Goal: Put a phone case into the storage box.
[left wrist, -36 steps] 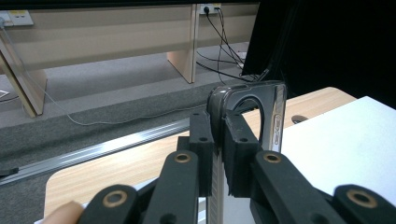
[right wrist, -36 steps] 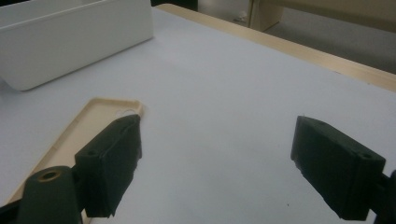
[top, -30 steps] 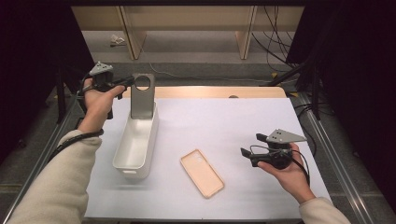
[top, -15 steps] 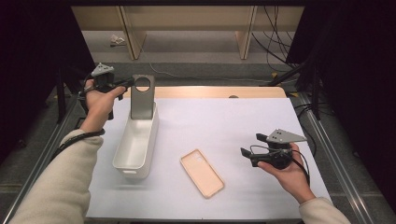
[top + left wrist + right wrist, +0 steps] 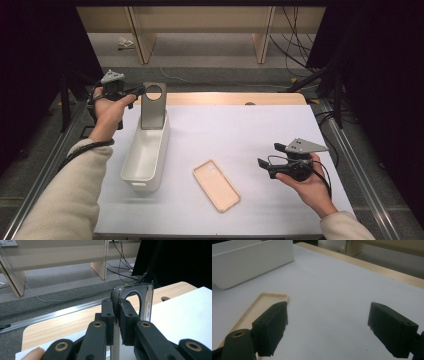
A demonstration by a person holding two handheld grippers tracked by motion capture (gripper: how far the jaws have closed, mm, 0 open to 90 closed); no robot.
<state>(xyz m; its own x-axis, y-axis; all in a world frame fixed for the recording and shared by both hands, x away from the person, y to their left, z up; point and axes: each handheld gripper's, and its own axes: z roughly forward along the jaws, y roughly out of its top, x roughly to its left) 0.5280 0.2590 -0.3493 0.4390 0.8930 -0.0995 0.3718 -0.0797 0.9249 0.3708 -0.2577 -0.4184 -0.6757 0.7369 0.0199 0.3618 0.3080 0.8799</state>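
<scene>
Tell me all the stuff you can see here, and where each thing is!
grey phone case: one, dark grey with a round hole, upright at the far end of the bin, pinched at its top edge
bin: one, white, long, left part of the table
beige phone case: one, lying flat, open side up, near the front middle
table: one, white top with a wood far edge
left gripper: one, black, shut on the grey phone case
right gripper: one, black, jaws open, held above the table's right side
</scene>
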